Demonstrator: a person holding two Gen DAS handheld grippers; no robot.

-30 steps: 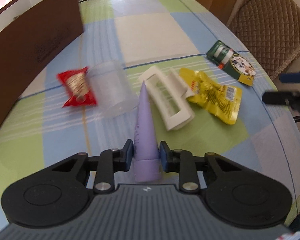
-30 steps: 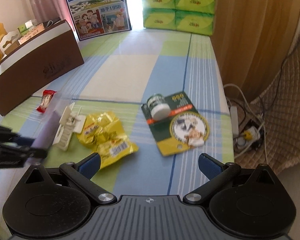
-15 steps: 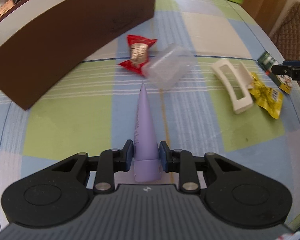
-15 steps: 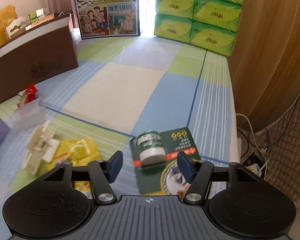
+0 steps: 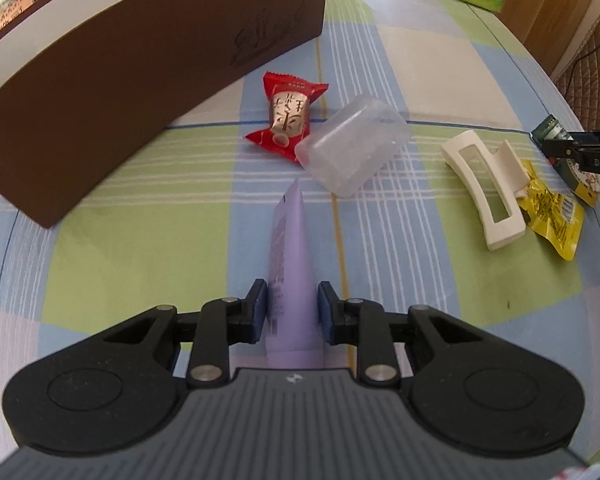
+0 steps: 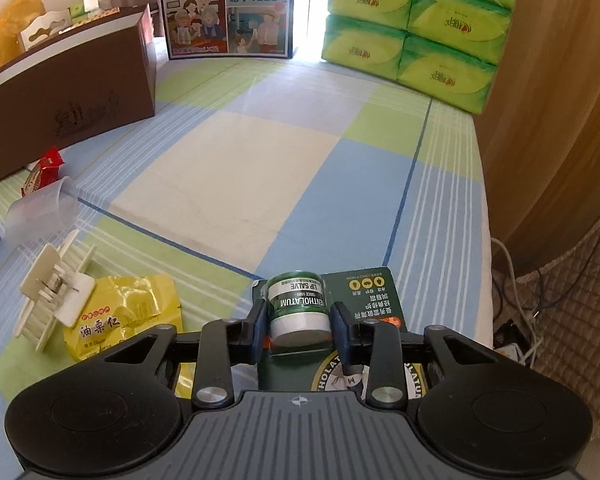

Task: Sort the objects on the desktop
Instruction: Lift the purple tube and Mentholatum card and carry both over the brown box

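Brown box [image 5: 140,92]: top and contents cut off in the left view; interior only partly seen. Red sachet [image 5: 287,114]: partly overlapped by the clear cup [image 5: 352,148], lying on its side. Purple tube [image 5: 290,280]: cap end hidden, clamped in the left gripper [image 5: 292,312]. White clip [image 5: 486,188] beside the yellow packet [image 5: 552,216]. Salve card [image 6: 332,320]: lower part hidden; its jar stands between the closing jaws of the right gripper [image 6: 300,324], contact unclear. Checked tablecloth [image 6: 236,184]; green packs [image 6: 420,24] and a poster [image 6: 226,8] behind.
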